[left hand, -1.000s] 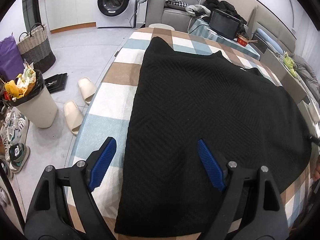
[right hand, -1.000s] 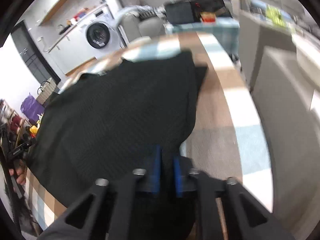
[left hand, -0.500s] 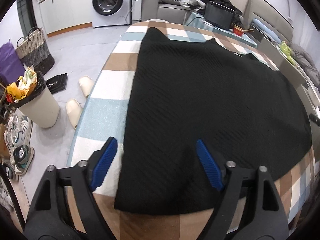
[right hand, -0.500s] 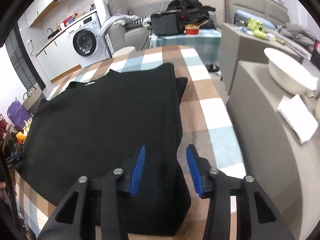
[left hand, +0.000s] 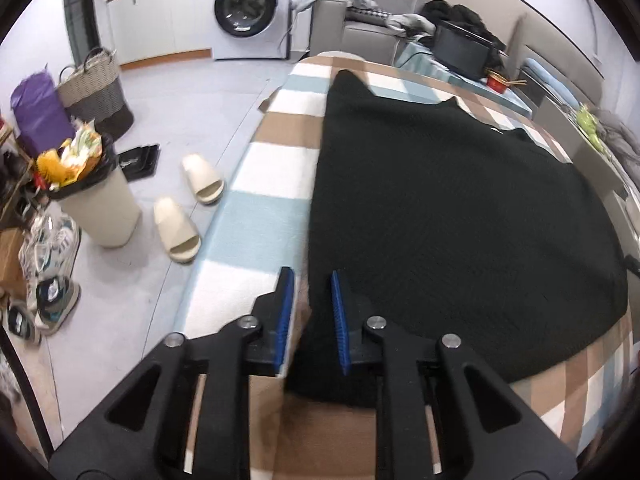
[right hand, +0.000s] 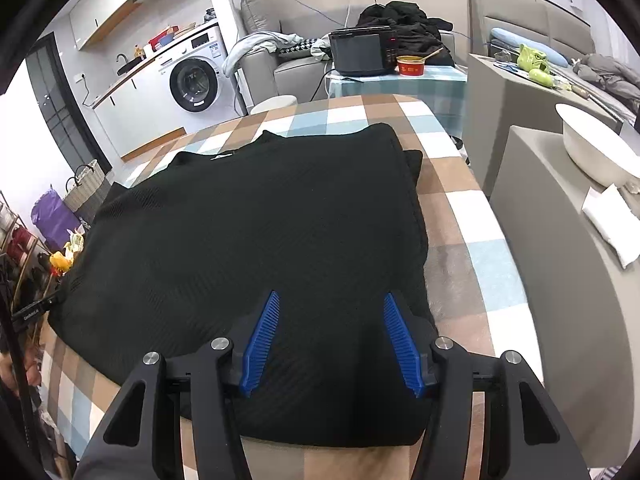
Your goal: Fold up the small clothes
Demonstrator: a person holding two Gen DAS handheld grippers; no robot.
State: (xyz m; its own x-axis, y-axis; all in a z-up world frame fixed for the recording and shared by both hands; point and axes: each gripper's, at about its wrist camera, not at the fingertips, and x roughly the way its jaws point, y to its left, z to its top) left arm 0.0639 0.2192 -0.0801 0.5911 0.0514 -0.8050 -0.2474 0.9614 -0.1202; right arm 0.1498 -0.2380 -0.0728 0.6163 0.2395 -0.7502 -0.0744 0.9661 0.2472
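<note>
A black knit garment (left hand: 460, 216) lies spread flat on the checked tablecloth (left hand: 272, 168); it also shows in the right wrist view (right hand: 256, 236). My left gripper (left hand: 312, 308) sits at the garment's near left corner, its blue pads narrowed around the garment's edge with a small gap still between them. My right gripper (right hand: 330, 336) is open and empty, low over the garment's near right part, both pads above the cloth.
Left of the table on the floor are a bin (left hand: 96, 204), slippers (left hand: 176, 224) and shoes (left hand: 52, 264). A grey cabinet (right hand: 560, 264) with a white bowl (right hand: 592, 152) stands close to the table's right edge. A washing machine (left hand: 248, 12) stands behind.
My left gripper has closed from wide open to a narrow gap at the garment's left edge. My right gripper has let go of the garment and opened wide.
</note>
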